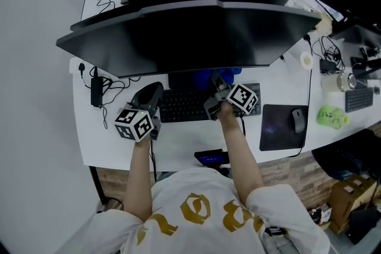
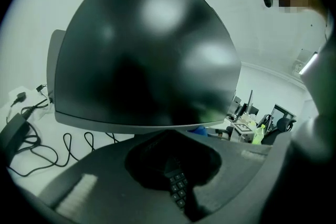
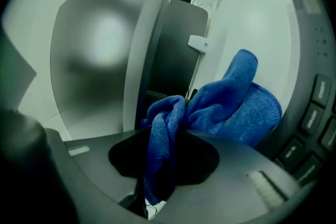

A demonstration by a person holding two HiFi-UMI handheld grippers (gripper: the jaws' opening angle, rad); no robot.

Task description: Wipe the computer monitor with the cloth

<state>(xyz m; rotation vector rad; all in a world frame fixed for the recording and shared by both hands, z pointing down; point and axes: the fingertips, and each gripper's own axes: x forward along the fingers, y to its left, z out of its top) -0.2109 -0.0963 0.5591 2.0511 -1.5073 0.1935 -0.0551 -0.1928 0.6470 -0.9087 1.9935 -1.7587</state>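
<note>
Blue cloth [image 3: 231, 107] sits clamped in the right gripper [image 3: 167, 128], left gripper [image 2: 170, 165] closed and empty; the next move looks like raising it onto the monitor [image 1: 190, 33] ahead.

1. A white surface [image 1: 178, 146] with a curved front edge.
2. Middle: a black keyboard [image 1: 184, 105], with the monitor's stand [image 3: 173, 55] behind it.
3. Left: a black power brick [image 1: 96, 92] with looped cables [image 1: 116, 89].
4. Right: a dark mouse pad [image 1: 280, 131] bearing a mouse [image 1: 298, 120], then a green bottle [image 1: 332, 117] on its side and a tape roll [image 1: 306, 60].
5. Front edge: a small dark device [image 1: 211, 158].
</note>
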